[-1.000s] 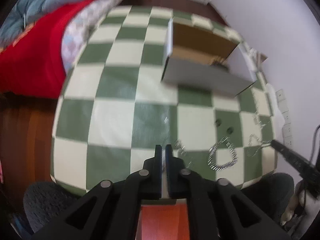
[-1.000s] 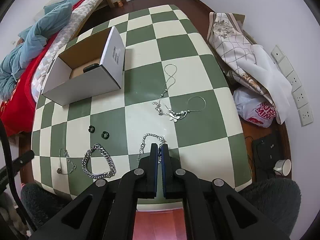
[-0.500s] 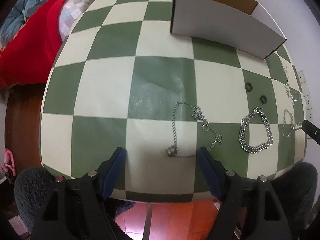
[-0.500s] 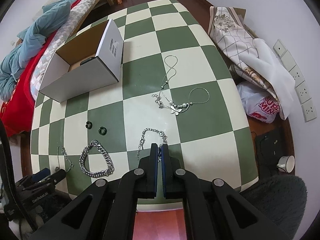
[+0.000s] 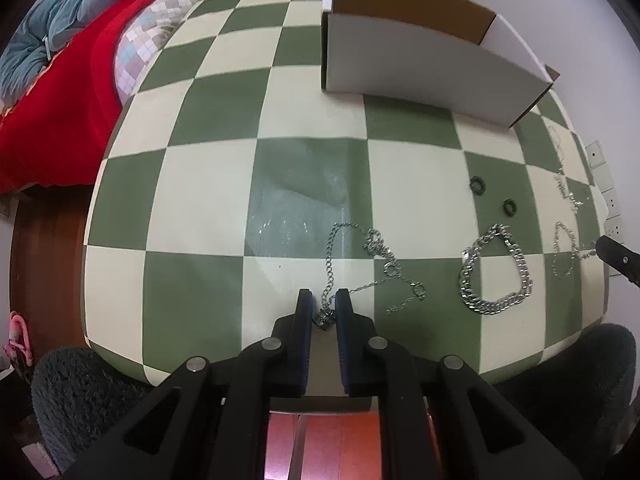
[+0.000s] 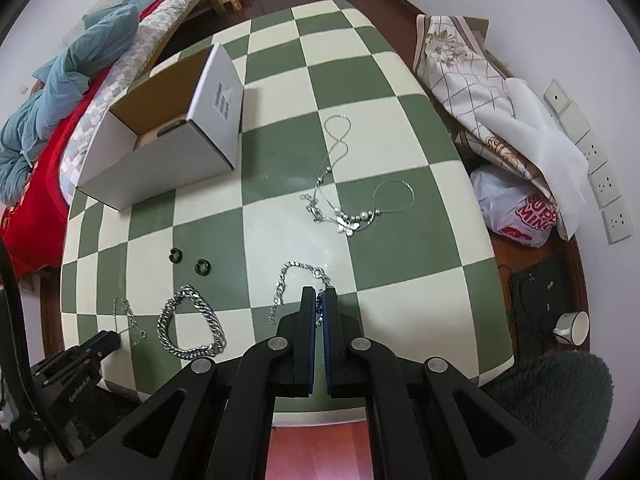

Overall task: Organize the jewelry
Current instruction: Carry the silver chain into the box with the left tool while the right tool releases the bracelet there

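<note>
Left gripper (image 5: pixel 323 307) closing around thin chain (image 5: pixel 332 256) near table (image 5: pixel 200 184) edge; right gripper (image 6: pixel 319 304) pinching another chain (image 6: pixel 296 270). Bare squares towards box (image 6: pixel 160 152).

Black left gripper (image 5: pixel 323 307), blue-padded jaws, silver pivot screws.

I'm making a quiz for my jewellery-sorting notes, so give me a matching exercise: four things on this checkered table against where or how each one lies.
Things:
1. cardboard box
2. small black rings
3. butterfly necklace
4. chunky curb-link bracelet

Places or states:
A. closed loop near the table's front edge
B. open-topped, on the side nearest the bed
C. tangled mid-table
D. a pair, side by side on a green square

Pairs: 1-B, 2-D, 3-C, 4-A
</note>
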### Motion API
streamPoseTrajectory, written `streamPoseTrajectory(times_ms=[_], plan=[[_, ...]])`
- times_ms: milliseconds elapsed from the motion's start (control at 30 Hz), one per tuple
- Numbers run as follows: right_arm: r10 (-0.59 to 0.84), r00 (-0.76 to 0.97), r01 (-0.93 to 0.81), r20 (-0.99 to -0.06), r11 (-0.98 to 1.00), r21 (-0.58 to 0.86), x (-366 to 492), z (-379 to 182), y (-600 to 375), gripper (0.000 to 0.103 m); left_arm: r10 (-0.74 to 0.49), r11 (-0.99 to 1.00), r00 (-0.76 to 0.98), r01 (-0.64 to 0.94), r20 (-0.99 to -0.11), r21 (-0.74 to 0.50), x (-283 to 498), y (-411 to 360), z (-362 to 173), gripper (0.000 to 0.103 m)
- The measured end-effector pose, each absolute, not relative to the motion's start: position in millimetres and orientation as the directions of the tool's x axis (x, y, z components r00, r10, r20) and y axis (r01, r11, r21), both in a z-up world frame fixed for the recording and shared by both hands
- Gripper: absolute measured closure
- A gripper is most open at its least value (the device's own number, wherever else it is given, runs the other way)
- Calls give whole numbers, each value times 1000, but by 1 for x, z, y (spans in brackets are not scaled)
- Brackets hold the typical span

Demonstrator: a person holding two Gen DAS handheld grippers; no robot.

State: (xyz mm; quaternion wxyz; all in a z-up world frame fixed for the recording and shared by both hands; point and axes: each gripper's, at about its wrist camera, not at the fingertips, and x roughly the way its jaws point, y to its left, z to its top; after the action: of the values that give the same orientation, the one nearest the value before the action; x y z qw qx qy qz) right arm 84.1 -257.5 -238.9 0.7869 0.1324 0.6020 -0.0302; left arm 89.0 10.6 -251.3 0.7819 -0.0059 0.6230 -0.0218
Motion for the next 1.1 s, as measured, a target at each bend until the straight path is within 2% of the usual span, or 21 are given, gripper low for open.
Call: streamPoseTrajectory(times_ms=[467,800,1100], plan=[[182,376,180,-908,948,264,90,-182,-258,100,-167,986,360,61,-918,-156,101,16,-157,95],[225,422,112,-878,948,297,102,-143,-242,100,-160,986,449,117,-879,-120,121,2,-111,95],[248,477,34,-844,954,299,120,-102,-224,100,-192,980,496,147,-847,-136,139,-6,-77,95]])
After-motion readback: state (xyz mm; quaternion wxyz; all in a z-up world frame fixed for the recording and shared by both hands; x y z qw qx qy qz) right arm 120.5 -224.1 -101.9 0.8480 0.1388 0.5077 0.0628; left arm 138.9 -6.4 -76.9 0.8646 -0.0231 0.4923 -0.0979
